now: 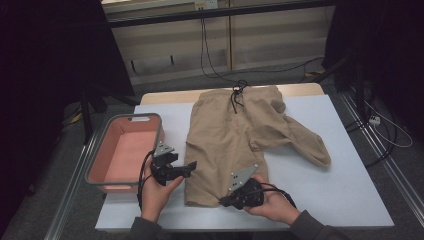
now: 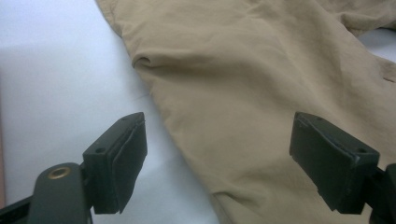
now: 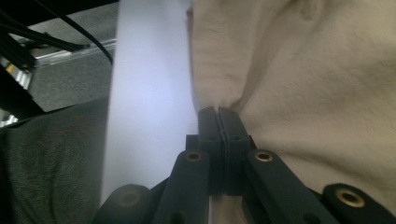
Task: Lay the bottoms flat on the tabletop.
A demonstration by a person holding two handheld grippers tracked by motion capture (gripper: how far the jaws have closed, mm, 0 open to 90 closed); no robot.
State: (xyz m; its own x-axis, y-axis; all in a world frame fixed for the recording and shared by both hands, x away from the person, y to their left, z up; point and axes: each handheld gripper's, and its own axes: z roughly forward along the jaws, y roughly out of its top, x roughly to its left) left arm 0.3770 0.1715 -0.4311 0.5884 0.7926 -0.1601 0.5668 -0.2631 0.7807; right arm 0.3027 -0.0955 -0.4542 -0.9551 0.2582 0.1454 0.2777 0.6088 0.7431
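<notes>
Shorts (image 1: 227,135) lie lengthwise, waistband far, hem toward the person.

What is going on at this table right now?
A person is working on tan shorts spread flat on a white table. The right gripper is shut on the hem of the near leg, while the left gripper stands open at the shorts' left edge, gripping nothing. A pink bin sits at the left.
</notes>
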